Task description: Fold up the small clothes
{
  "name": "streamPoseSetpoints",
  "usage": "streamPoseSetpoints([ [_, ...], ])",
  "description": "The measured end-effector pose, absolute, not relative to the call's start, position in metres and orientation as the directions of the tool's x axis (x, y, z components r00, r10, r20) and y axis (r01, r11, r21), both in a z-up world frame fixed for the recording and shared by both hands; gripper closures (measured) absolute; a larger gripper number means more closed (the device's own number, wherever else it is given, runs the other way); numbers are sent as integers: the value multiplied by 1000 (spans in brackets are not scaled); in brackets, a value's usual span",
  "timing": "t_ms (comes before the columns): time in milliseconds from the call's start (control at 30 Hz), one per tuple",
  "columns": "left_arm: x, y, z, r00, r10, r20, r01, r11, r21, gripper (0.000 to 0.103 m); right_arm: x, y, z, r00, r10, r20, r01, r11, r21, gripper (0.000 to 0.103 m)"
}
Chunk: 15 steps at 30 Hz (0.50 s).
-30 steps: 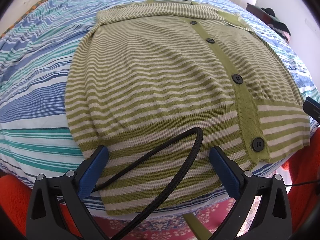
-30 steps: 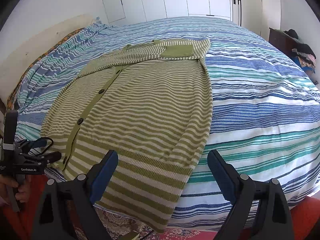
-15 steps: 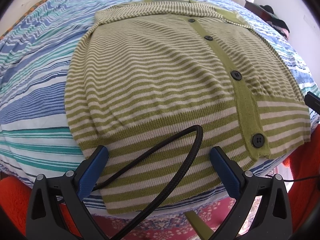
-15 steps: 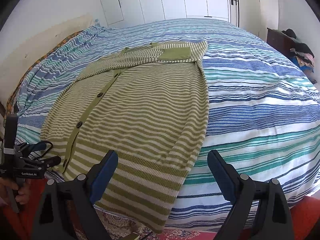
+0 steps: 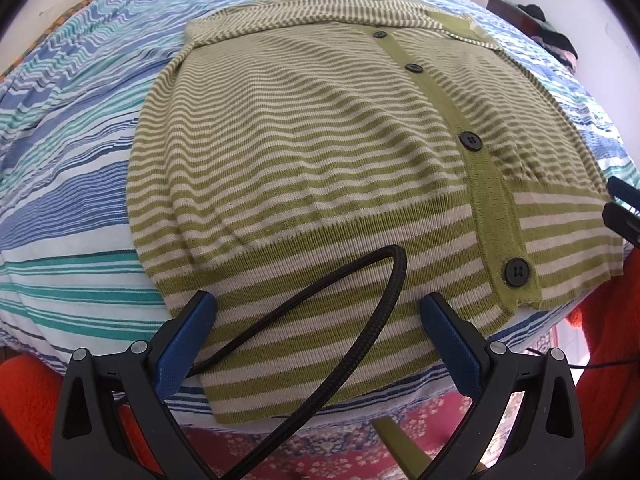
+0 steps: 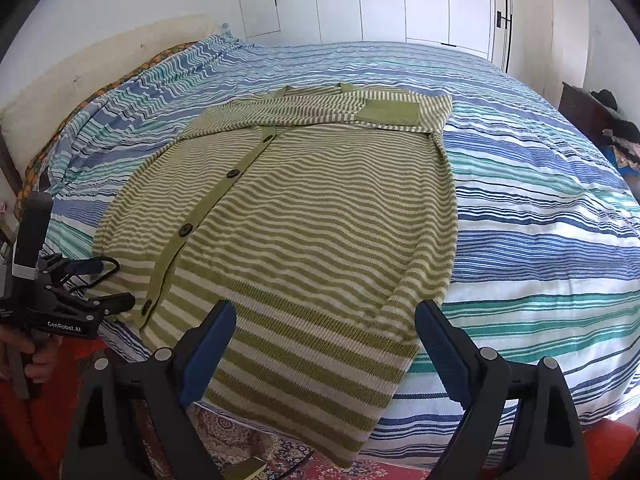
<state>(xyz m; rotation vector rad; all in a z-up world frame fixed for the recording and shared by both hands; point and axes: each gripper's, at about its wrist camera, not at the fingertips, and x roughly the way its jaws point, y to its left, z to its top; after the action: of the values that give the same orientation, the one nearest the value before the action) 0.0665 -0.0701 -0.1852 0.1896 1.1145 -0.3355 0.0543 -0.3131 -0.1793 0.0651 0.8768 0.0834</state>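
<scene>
A green and cream striped cardigan (image 5: 320, 152) lies flat on the bed, buttoned, sleeves folded across its top; it also shows in the right wrist view (image 6: 320, 220). Its hem hangs over the near edge of the bed. My left gripper (image 5: 318, 320) is open and empty, just above the left part of the hem. My right gripper (image 6: 326, 328) is open and empty above the right part of the hem. The left gripper also shows at the left of the right wrist view (image 6: 80, 292). A black cable (image 5: 360, 320) loops between the left fingers.
The bed has a blue, teal and white striped cover (image 6: 540, 208). A patterned rug (image 5: 340, 440) lies below the bed's near edge. A dark cabinet with clothes (image 6: 600, 120) stands at the right. White wardrobe doors (image 6: 380, 0) are behind the bed.
Both grippers have moved slightly nearer to the cardigan's hem; the right view has tilted up a little. Both stay open. The cardigan has not moved.
</scene>
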Motion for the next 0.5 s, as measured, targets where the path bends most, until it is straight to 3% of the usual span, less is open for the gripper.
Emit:
streamPoseSetpoints([
  [133,64,-70,-185,383,-165,-909,366,930,-15,1,61,-309,-203,546,104,-831,-60,995,85,12],
  [500,57,-67,-185,372,-155,-915,375,927,-5,1,61,-308,-204,546,100,-832,-62,995,78,11],
])
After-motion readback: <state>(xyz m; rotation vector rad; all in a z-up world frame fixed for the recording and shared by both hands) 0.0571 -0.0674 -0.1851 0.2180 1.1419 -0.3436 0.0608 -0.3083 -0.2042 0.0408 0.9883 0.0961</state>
